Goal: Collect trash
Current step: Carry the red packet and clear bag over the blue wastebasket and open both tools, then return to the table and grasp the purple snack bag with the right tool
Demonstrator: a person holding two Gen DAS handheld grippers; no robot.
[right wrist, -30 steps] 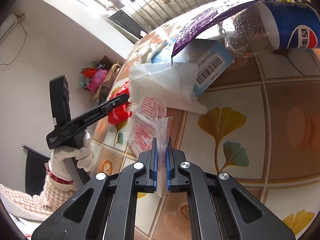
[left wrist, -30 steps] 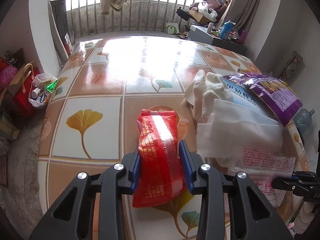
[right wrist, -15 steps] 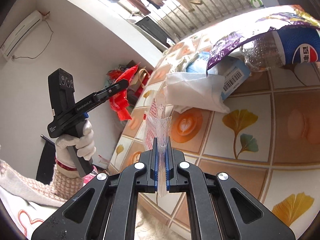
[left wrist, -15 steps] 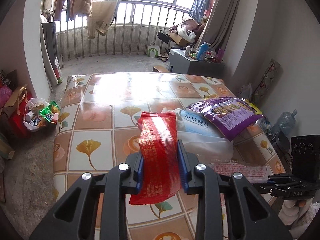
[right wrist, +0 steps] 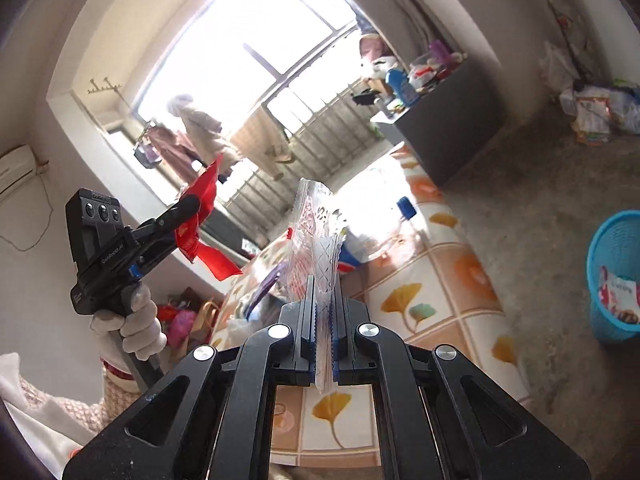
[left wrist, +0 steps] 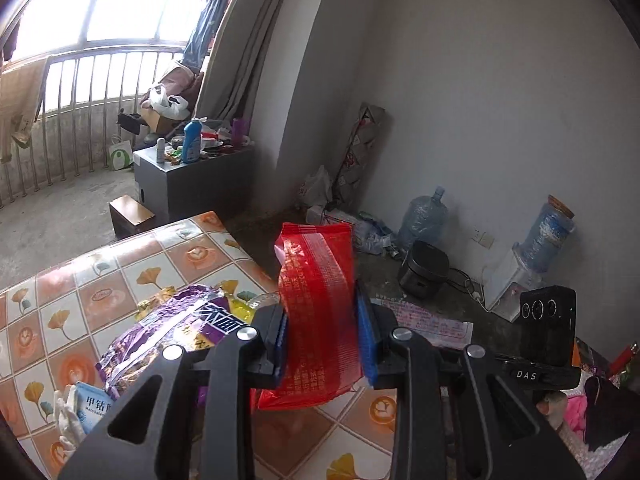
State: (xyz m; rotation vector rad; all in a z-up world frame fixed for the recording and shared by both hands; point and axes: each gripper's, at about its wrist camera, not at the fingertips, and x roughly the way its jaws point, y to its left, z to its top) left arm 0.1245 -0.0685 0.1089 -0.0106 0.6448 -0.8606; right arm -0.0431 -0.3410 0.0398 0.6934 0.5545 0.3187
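Both claws lifted, each clutching trash.
Left claw (left wrist: 322, 332) grips a red wrapper (left wrist: 318, 312); right claw (right wrist: 322, 316) pinches a clear wrapper (right wrist: 320, 236) above the counter (right wrist: 436, 276).

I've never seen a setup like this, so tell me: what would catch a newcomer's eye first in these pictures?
Most striking is the red wrapper clamped upright in the left gripper, held up above the tiled table. The right gripper is shut on a clear crinkled wrapper, raised the same way. On the floor at the far right of the right wrist view stands a blue wastebasket, with some litter already inside.
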